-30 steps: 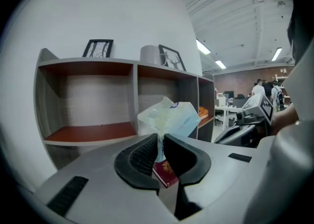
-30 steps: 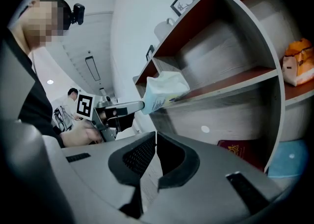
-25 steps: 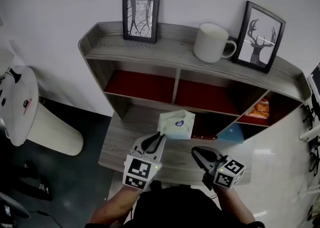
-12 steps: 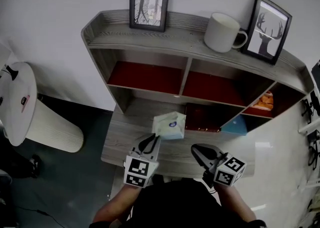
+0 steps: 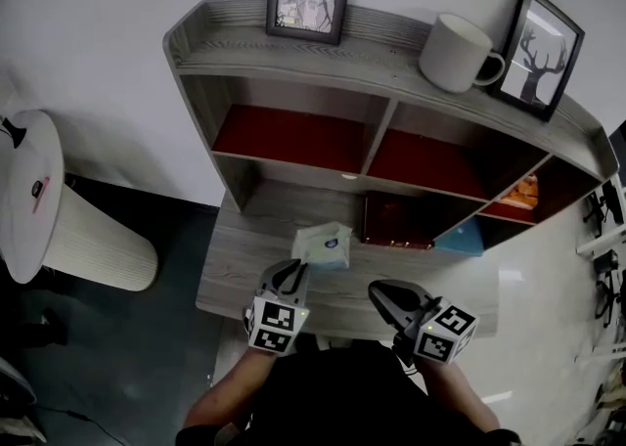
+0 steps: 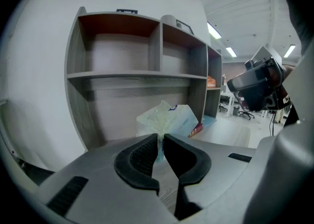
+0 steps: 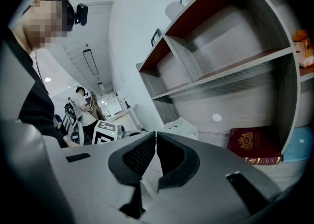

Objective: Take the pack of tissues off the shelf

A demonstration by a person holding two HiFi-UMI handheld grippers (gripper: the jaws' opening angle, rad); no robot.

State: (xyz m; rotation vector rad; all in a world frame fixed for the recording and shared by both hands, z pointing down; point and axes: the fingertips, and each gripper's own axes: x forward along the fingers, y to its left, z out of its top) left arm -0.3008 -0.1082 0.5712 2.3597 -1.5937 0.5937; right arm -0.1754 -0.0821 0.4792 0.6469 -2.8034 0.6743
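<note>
Left gripper (image 5: pixel 291 270): jaws nearly together, clamped on a thin edge of the pack of tissues (image 5: pixel 323 245). The pack is outside the shelf (image 5: pixel 293 53), over the near wooden board (image 5: pixel 235 273); contact with the board cannot be determined. Right gripper (image 5: pixel 378 289): jaws together, empty. Red book (image 7: pixel 252 145) partly cut off behind the right gripper's body.

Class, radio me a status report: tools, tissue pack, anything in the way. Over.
Left tool shut on pack, by its wrapper; right tool shut, empty. Pack out of the shelf, over the desk. Red book beside it, not blocking.
</note>
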